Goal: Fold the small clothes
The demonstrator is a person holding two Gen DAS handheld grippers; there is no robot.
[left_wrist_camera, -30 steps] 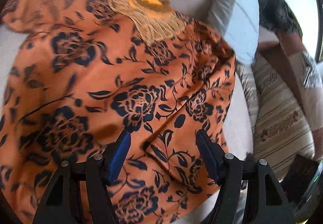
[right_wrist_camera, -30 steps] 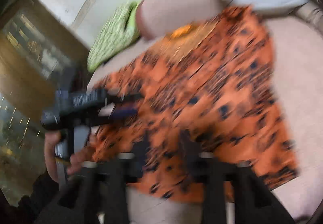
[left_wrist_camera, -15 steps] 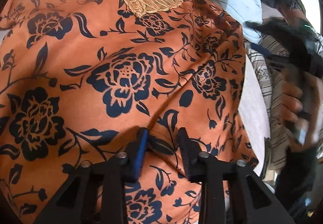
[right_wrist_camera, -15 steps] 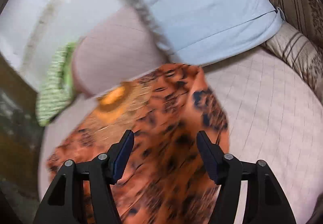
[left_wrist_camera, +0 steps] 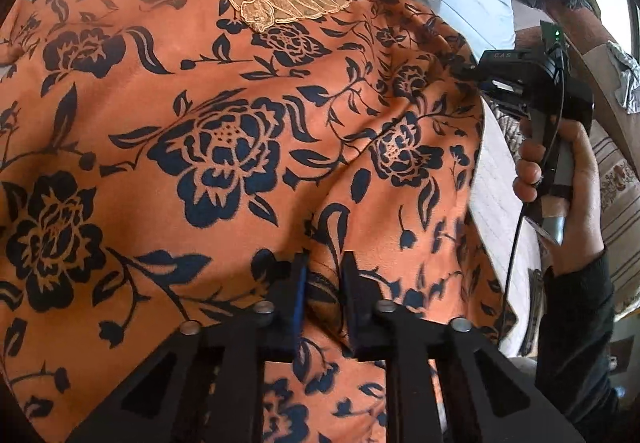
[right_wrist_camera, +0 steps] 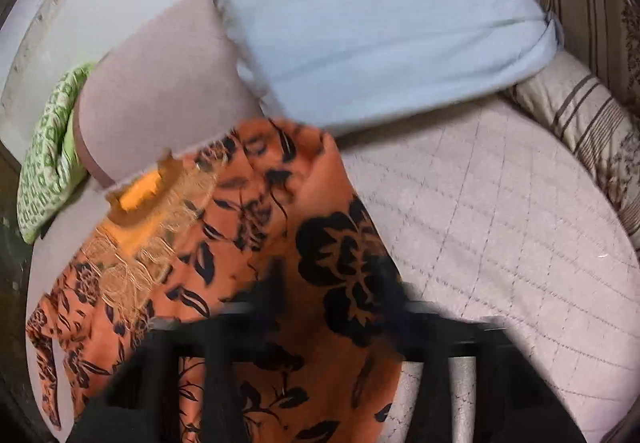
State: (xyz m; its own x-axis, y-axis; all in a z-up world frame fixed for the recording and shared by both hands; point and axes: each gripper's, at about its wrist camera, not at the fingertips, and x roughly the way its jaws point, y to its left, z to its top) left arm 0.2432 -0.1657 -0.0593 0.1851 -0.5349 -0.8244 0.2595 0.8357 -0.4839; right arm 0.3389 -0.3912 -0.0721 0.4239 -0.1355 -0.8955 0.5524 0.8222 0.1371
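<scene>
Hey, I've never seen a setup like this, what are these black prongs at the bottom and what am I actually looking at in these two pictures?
No robot here: a person holds a two-finger gripper in each hand, each with a fisheye camera looking along its fingers. The left wrist view shows the left gripper pinching a fold of an orange floral garment; the person's other hand holds the second tool. In the right wrist view, the right gripper is blurred over the garment; its fingers look apart, not gripping. The garment lies on a quilted bed cover by a pale blue pillow.
</scene>
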